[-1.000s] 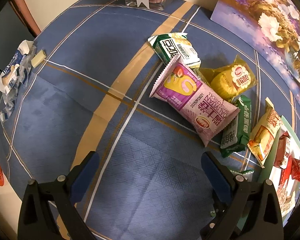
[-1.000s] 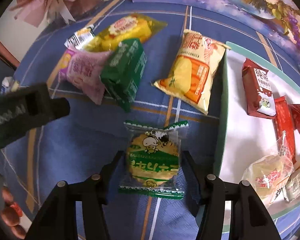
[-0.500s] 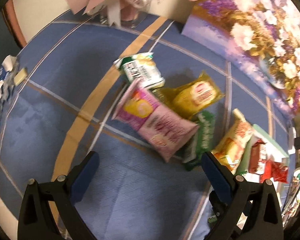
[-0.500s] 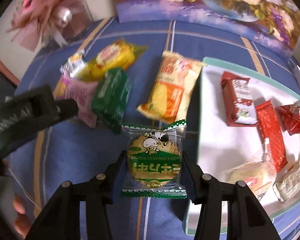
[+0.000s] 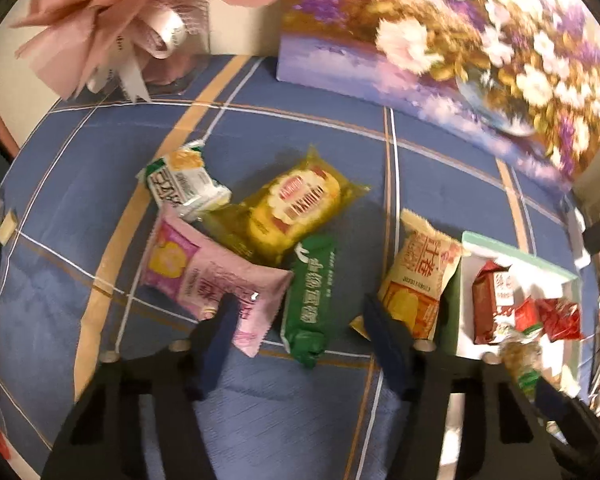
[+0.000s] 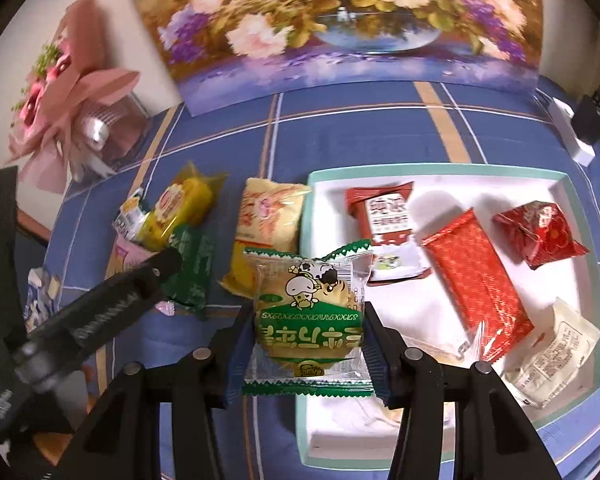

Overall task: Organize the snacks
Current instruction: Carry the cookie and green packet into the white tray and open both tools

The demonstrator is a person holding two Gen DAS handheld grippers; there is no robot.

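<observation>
A green-edged cookie packet (image 6: 309, 316) is clamped in the right gripper (image 6: 306, 344), lifted at the white tray's (image 6: 572, 184) near-left edge. The left gripper (image 5: 300, 344), half-closed and empty, hovers over the green pack (image 5: 310, 300). The slick wrapper might slip. A blue plaid tablecloth (image 6: 340, 128) spreads beneath; a flower painting (image 6: 340, 12) stands behind.

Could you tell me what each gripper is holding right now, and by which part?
The right gripper clamps the green cow-print cake packet by its two sides. The left gripper, jaws just closing, holds nothing.
</observation>
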